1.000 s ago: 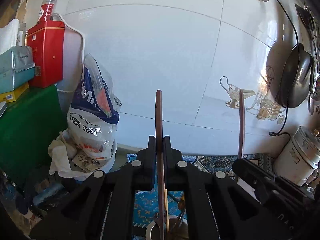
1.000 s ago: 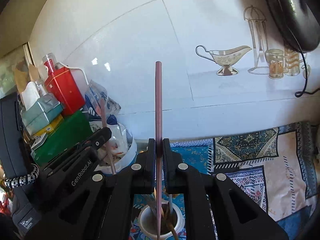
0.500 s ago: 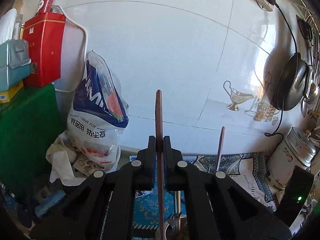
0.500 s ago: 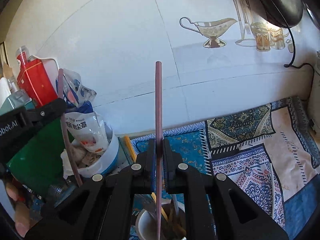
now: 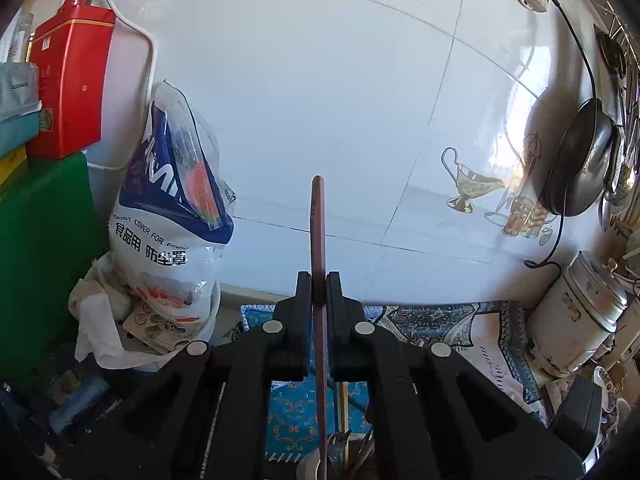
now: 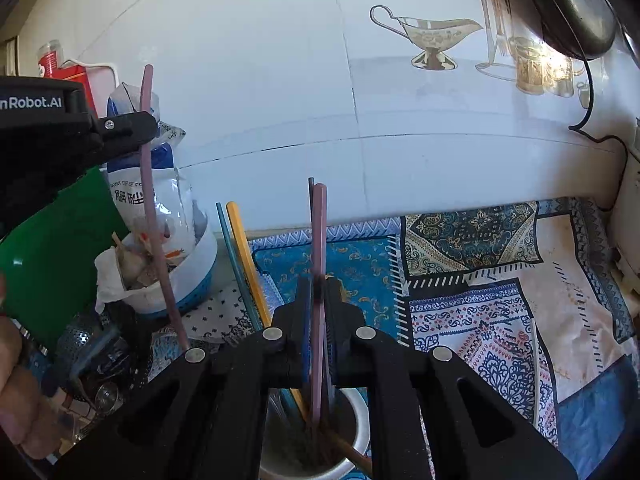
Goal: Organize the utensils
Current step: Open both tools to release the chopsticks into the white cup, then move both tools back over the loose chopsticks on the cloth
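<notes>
Your right hand-held gripper (image 6: 319,292) is clamped on a pink chopstick (image 6: 319,240) over the white cup (image 6: 356,440); your left hand-held gripper (image 5: 319,288) is clamped on a brown chopstick (image 5: 318,224)

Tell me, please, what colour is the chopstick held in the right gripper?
Dusty pink-mauve chopstick; clearest in the right wrist view.

Bright daylight, glare on the wall tiles (image 5: 516,160) (fisheye-bent edges).
</notes>
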Demonstrator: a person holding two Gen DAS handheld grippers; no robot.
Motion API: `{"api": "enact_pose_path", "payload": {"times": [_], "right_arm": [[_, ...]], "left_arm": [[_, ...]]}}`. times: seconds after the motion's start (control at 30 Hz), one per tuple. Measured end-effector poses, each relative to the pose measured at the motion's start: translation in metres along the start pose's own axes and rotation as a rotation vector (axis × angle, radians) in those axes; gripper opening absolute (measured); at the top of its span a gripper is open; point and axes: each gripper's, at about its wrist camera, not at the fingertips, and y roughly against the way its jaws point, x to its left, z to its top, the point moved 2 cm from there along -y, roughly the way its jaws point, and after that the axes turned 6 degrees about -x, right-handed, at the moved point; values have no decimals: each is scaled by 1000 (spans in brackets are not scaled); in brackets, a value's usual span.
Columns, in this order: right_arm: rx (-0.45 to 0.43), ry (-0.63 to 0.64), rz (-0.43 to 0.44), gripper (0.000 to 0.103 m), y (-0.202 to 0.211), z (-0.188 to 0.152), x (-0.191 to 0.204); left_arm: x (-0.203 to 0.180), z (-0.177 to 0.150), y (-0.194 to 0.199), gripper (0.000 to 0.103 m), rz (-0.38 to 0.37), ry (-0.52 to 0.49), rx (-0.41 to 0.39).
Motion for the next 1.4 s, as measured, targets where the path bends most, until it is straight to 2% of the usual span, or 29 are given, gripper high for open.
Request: {"api": "enact_pose_path", "payload": {"times": [0.4, 0.53, 0.7, 0.87, 0.93, 1.13, 1.4], "right_arm": [[106, -2, 57, 6, 42, 21, -20], [127, -7, 54, 12, 55, 27, -33], [120, 4, 36, 13, 73, 31, -52], [119, 34, 41, 23, 90, 33, -69], [121, 53, 53, 24, 98, 35, -75], [105, 99, 72, 31, 118, 40, -98], [97, 124, 81, 33, 138, 47, -142]], "left_arm": [[-19, -36, -5, 4, 29, -33, 21], [-25, -47, -1, 4, 42, -56, 46], [-36, -63, 7, 4, 55, -82, 111], [-50, -75, 20, 4, 98, -104, 180], [-55, -76, 28, 5, 115, -105, 192], [-83, -64, 57, 18, 148, -100, 186], [-142, -48, 89, 35, 116, -97, 133]]}}
